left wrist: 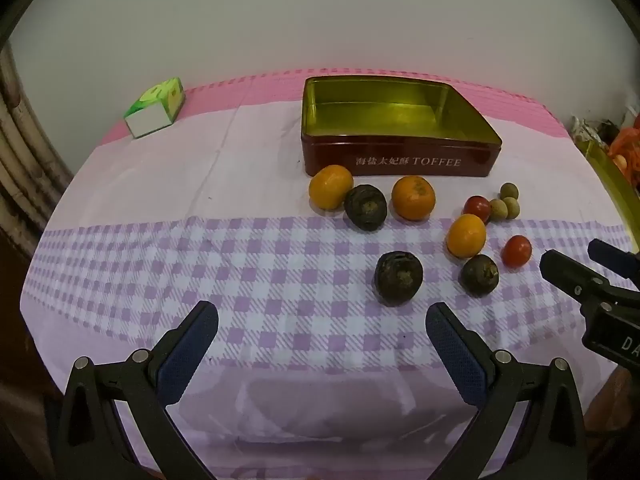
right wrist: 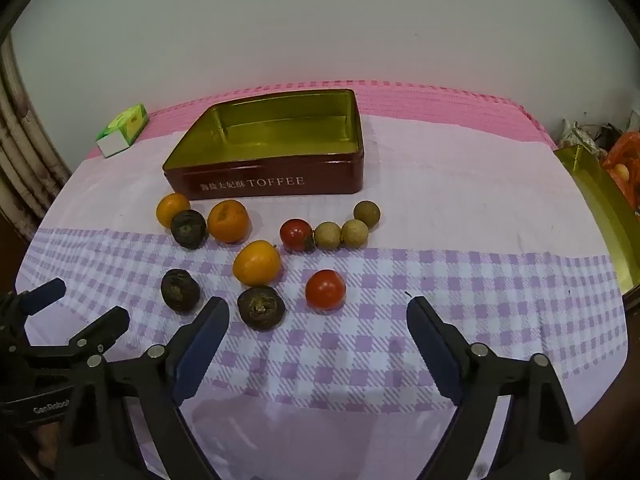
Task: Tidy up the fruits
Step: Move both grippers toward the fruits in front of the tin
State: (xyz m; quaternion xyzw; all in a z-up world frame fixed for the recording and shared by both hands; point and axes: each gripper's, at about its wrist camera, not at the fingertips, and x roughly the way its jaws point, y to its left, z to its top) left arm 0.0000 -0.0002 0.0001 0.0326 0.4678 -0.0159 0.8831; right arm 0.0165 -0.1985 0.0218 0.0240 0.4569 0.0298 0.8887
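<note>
Left tongs (left wrist: pixel 322 320) hover low over the checked cloth (left wrist: pixel 200 264), spread wide, nothing between the blue pads. Nearest fruit is a dark wrinkled fruit (left wrist: pixel 398 277), just ahead of the right-hand pad, not touching it.

Right tongs (right wrist: pixel 318 314) also spread wide and empty, over the near part of the cloth. A second dark fruit (right wrist: pixel 261 307) sits just beside the left pad; a red tomato (right wrist: pixel 325 289) lies a little farther ahead, between the two fingers' lines but beyond the tips.

All fruit lies loose on the surface, none in the tin. Red toffee tin (right wrist: pixel 280 184), gold inside, lid off, stands at the back of the cloth with its printed side facing the cameras. Directly in front of it: two oranges (left wrist: pixel 331 187) (left wrist: pixel 413 197) with a third dark fruit (left wrist: pixel 365 207) wedged between them, touching the left one. A third orange (right wrist: pixel 257 262) sits nearer, apart from that group. To the right, another tomato (right wrist: pixel 295 235) touches a row of three small tan round fruits (right wrist: pixel 354 233), likely longans.

Small green and white carton (left wrist: pixel 155 106) lies on the pink band at the far left corner. A gold tray edge (right wrist: pixel 600 200) shows at the right margin, off the surface; contents beyond it unclear. Each pair of tongs shows at the edge of the other's view.
</note>
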